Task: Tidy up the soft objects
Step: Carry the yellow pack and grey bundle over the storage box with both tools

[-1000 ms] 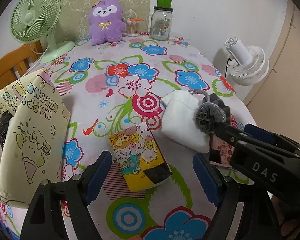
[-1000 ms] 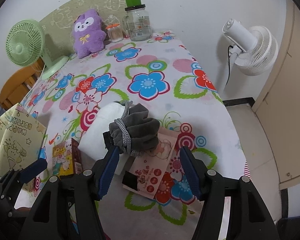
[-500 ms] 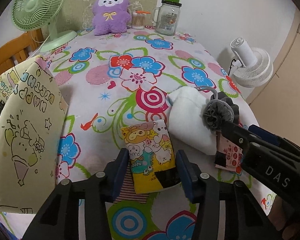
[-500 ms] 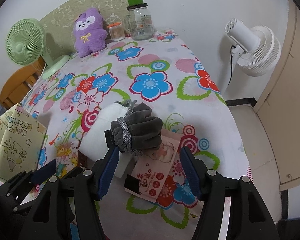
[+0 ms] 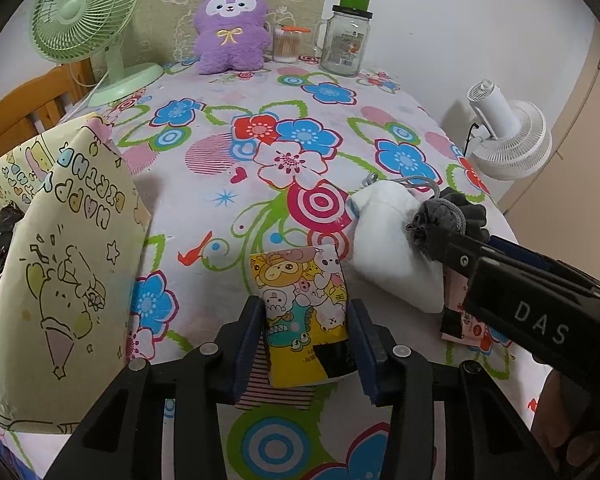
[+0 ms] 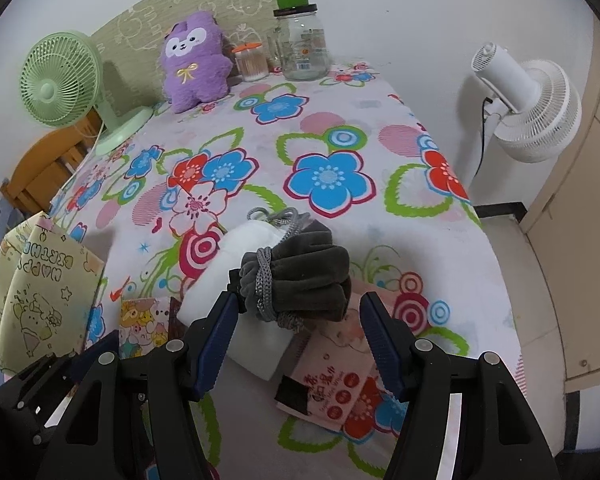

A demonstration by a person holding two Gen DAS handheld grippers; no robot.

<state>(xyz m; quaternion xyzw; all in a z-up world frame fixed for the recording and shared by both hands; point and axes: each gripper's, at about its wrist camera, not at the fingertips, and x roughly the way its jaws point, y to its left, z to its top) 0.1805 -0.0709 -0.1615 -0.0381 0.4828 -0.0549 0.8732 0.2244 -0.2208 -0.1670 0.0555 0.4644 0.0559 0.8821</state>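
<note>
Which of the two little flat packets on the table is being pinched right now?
The yellow cartoon packet, squeezed by the left gripper. The pink packet lies untouched under the grey pouch.

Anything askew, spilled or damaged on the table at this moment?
Nothing spilled or damaged. The soft items are just heaped: the grey drawstring pouch sits on the white pouch, overlapping the pink packet. The jar stands upright.
</note>
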